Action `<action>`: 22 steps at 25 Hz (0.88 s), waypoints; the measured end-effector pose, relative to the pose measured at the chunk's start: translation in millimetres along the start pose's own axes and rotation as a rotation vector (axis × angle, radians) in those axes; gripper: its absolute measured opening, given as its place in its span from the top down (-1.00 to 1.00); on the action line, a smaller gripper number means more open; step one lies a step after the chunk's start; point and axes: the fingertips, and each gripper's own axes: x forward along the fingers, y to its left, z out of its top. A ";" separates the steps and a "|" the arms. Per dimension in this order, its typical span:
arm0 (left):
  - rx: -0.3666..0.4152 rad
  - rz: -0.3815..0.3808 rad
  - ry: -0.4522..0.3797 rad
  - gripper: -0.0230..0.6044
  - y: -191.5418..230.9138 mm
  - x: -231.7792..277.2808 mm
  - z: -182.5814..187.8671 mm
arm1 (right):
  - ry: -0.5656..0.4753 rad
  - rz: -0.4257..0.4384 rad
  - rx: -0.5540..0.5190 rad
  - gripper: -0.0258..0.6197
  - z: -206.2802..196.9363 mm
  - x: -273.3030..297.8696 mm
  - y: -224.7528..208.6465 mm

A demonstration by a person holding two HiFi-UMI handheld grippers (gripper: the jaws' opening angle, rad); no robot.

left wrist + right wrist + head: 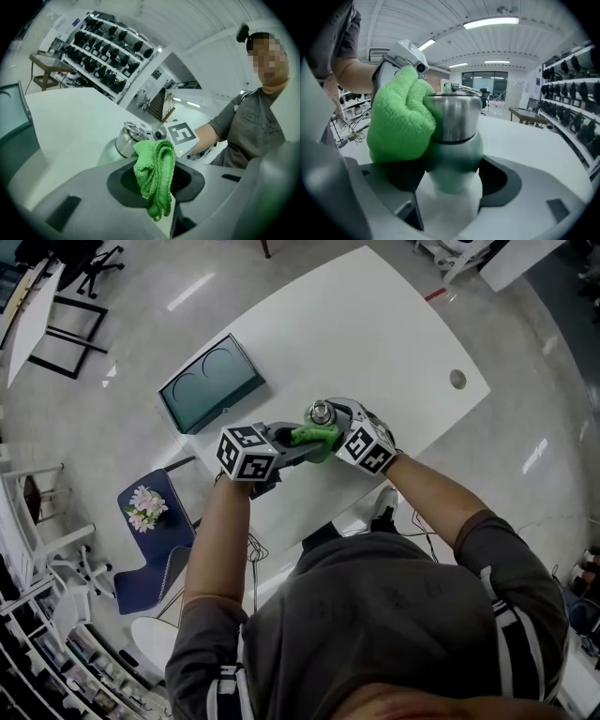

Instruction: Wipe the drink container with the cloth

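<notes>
The drink container is a pale green bottle with a steel cap, upright over the white table. My right gripper is shut on its lower body, and the bottle fills the middle of the right gripper view between the jaws. A bright green cloth is bunched in my left gripper, which is shut on it. In the right gripper view the cloth presses against the bottle's left side below the cap. In the left gripper view the cloth hangs from the jaws, with the bottle just behind.
A teal tray with two round hollows lies at the table's left corner. A cable hole sits near the right edge. A blue chair with flowers stands on the floor at left. Racks of dark items line the far wall.
</notes>
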 end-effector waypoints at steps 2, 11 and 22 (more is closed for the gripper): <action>0.004 0.023 0.013 0.66 2.7 -2.6 1.9 | 0.005 -0.026 0.024 -0.16 0.6 0.3 -0.7; 0.027 0.086 0.045 0.66 13.0 -17.4 -1.8 | -0.016 -0.006 0.020 -0.16 -0.7 4.7 1.0; 0.181 0.050 -0.011 0.66 59.7 -38.2 90.0 | -0.048 0.134 -0.110 -0.17 1.2 2.7 5.8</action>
